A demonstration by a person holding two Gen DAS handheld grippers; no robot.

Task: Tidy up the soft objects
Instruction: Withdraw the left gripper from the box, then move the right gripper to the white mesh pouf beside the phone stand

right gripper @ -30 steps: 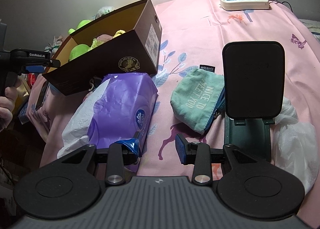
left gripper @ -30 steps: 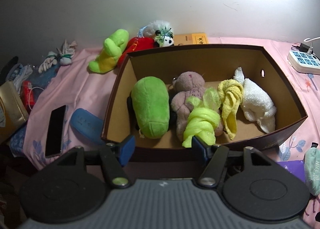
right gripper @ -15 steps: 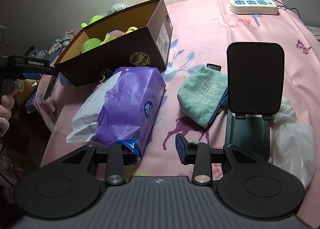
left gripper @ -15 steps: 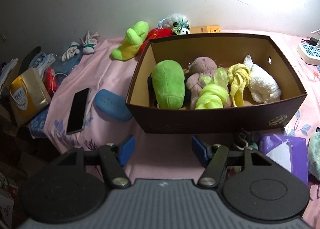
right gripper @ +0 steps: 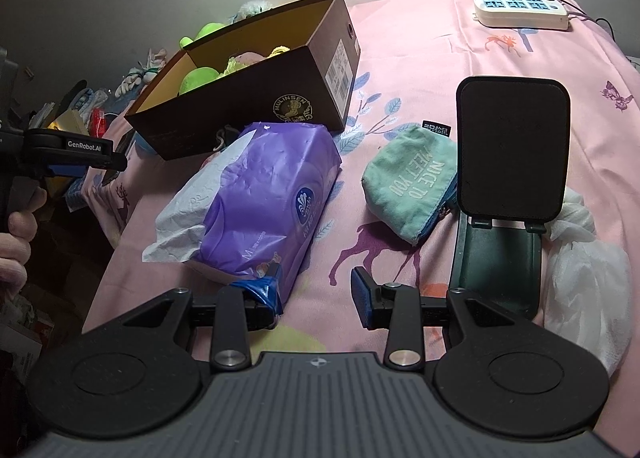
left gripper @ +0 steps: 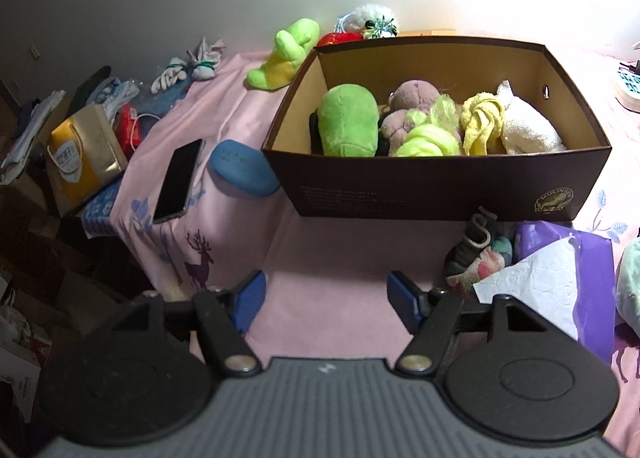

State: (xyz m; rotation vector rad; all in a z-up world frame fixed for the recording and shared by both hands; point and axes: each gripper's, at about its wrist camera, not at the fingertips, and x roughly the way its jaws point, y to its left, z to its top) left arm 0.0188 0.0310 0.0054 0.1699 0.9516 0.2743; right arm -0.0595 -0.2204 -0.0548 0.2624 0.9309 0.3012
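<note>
A dark brown cardboard box [left gripper: 440,193] [right gripper: 256,97] stands on the pink bed sheet. It holds a green plush [left gripper: 350,121], a mauve bear [left gripper: 414,97], a lime knotted cloth [left gripper: 426,135], a yellow cloth [left gripper: 482,121] and a white towel [left gripper: 528,129]. A green plush toy [left gripper: 286,53], a red toy [left gripper: 340,38] and a small panda [left gripper: 376,21] lie behind the box. My left gripper [left gripper: 326,294] is open and empty, in front of the box. My right gripper [right gripper: 316,292] is open and empty, beside a purple tissue pack [right gripper: 264,201].
A phone [left gripper: 178,179] and a blue case [left gripper: 242,173] lie left of the box. Folded socks [left gripper: 476,258] sit by its front. A teal pouch [right gripper: 412,181], a black phone stand [right gripper: 512,177], white plastic bag [right gripper: 584,278] and power strip [right gripper: 520,9] lie right. The bed edge drops off at left.
My left gripper has pulled back from the box toward the near bed edge, both jaws still open. The right gripper has drawn back slightly.
</note>
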